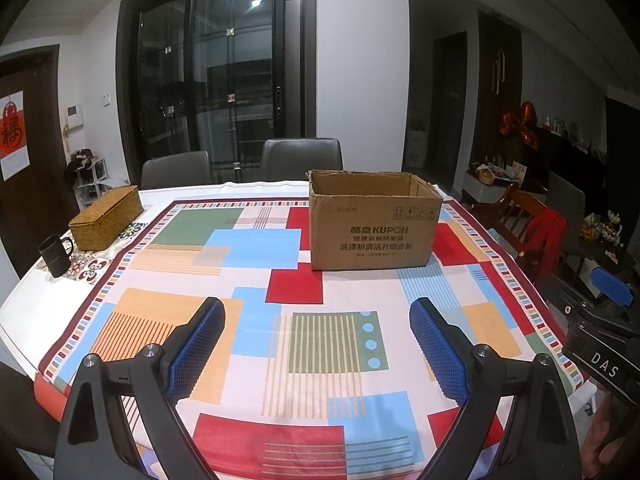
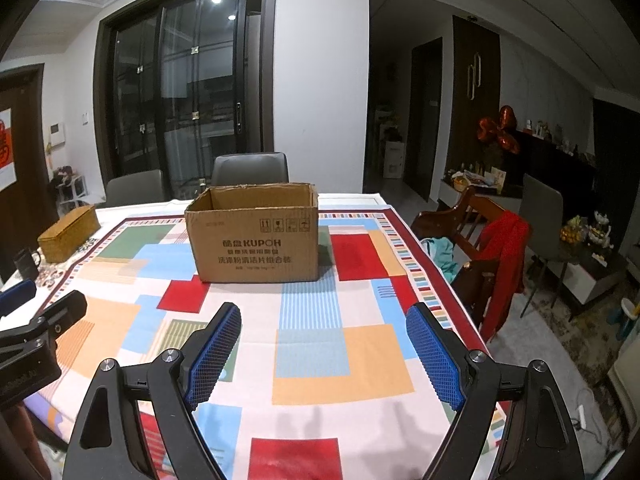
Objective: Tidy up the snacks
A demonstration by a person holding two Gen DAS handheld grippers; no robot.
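Cardboard box (image 1: 374,222) sits open-topped beyond our left gripper (image 1: 317,312) and right gripper (image 2: 324,318), both spread wide, seemingly holding nothing.

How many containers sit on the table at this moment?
3: an open cardboard box mid-table, a lidded woven basket at the far left edge, and a black mug just in front of the basket. Nothing seems hidden.

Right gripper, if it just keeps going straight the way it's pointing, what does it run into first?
Probably the tablecloth: the open right gripper points slightly downward over bare cloth. The cardboard box stands farther ahead, slightly left; depth is unclear.
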